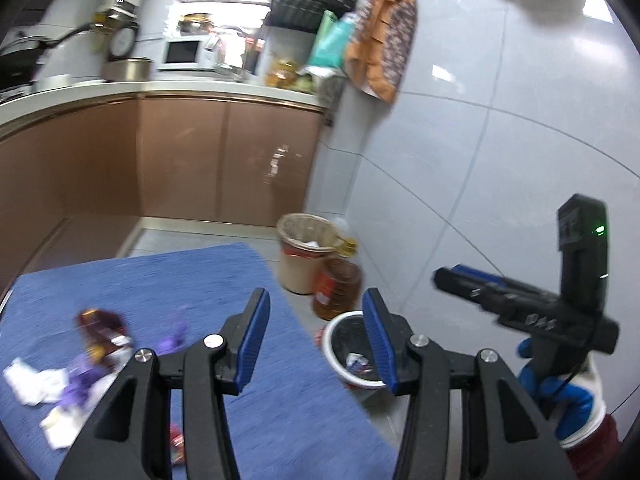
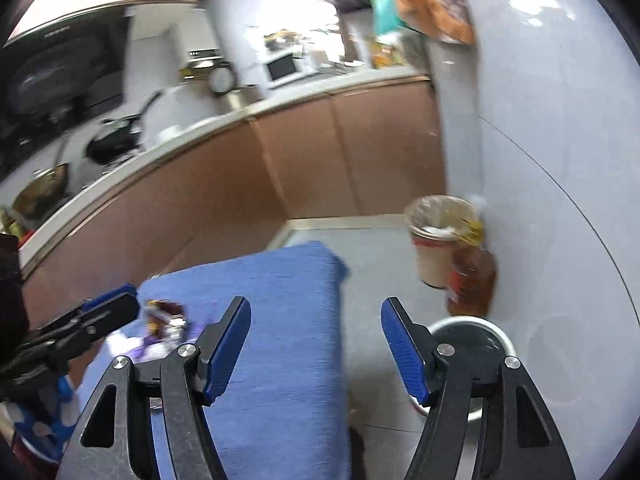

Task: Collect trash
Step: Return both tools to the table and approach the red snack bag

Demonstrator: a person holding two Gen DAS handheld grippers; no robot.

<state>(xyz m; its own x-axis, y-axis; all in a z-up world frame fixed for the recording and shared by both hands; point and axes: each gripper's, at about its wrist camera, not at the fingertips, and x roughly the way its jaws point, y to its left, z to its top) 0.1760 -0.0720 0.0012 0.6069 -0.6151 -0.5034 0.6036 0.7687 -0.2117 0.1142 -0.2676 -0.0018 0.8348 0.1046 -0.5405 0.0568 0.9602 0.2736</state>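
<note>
My left gripper [image 1: 316,336] hangs with its jaws spread and nothing between them, over the right edge of the blue cloth [image 1: 280,380]. My right gripper [image 2: 316,344] is spread and empty too, above the gap between the cloth and the small black-lined bin [image 2: 472,336] on the floor. The trash [image 1: 72,364], crumpled white tissue, purple wrappers and a brown foil packet, lies in a loose heap on the cloth's left side, well off from both grippers. Both views are smeared, so I judge that reaching now risks closing on cloth rather than a wrapper and dragging the whole sheet. The light scraps could also slip free in carrying and land on the floor short of the bin. Farther off, an oil bottle [image 1: 336,284] stands just beside the bin; a wide swing could knock it.
</note>
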